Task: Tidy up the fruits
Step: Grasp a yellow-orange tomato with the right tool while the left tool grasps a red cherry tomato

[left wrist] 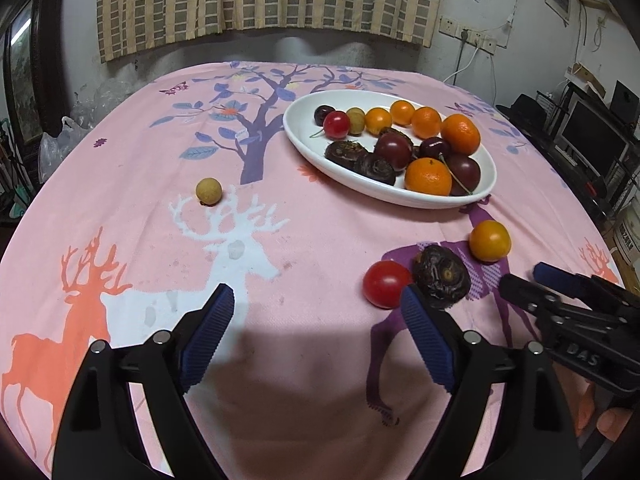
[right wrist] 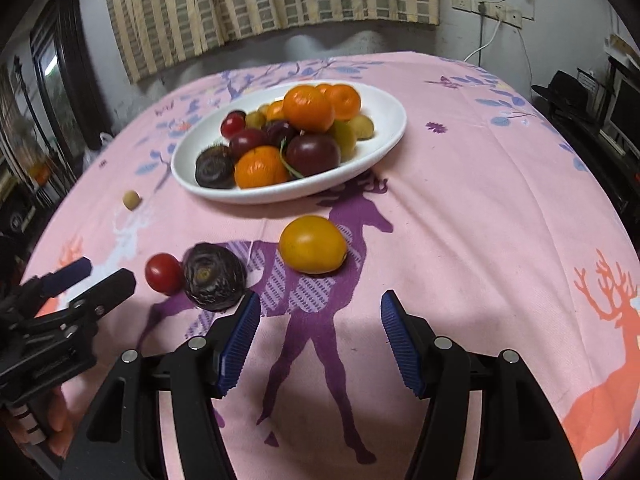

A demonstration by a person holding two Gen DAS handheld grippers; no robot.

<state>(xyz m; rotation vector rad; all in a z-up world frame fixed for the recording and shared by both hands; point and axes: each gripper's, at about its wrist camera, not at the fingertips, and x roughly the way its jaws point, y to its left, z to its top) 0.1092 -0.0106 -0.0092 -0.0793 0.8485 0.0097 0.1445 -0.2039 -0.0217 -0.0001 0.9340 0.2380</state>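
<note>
From your left wrist view, your left gripper [left wrist: 318,308] stands wide open over the pink tablecloth [left wrist: 320,240] with nothing between its blue pads. Just past its right fingertip lie a red tomato [left wrist: 386,283] and a dark wrinkled fruit [left wrist: 441,276], touching each other; the fingertip overlaps the dark fruit's near edge, though you cannot tell from here whether it touches. A little beyond those and further right sits a yellow-orange fruit [left wrist: 489,240]. Far ahead to the right is the white plate [left wrist: 304,136], piled with oranges, dark plums, cherries and more dark wrinkled fruits. Ahead and to the left, well apart from everything else, lies a small pale round fruit [left wrist: 208,191]. This view alone shows that fruit clearly, and it shows your right gripper [left wrist: 524,276] coming in low from the right edge, with fingers [left wrist: 612,426] of your hand under it.

From your right wrist view, your right gripper [right wrist: 320,308] is open about halfway, jaws empty above the purple deer print. The yellow-orange fruit [right wrist: 312,244] lies straight ahead of the gap, near but clear of the pads. The dark wrinkled fruit [right wrist: 215,276] sits just beyond the left fingertip, with the red tomato [right wrist: 164,273] against its far left side. The plate [right wrist: 384,136] stands further ahead, slightly left. The small pale fruit [right wrist: 131,200] is only a speck far left here. Your left gripper [right wrist: 108,276] pokes in from the left edge, open.
</note>
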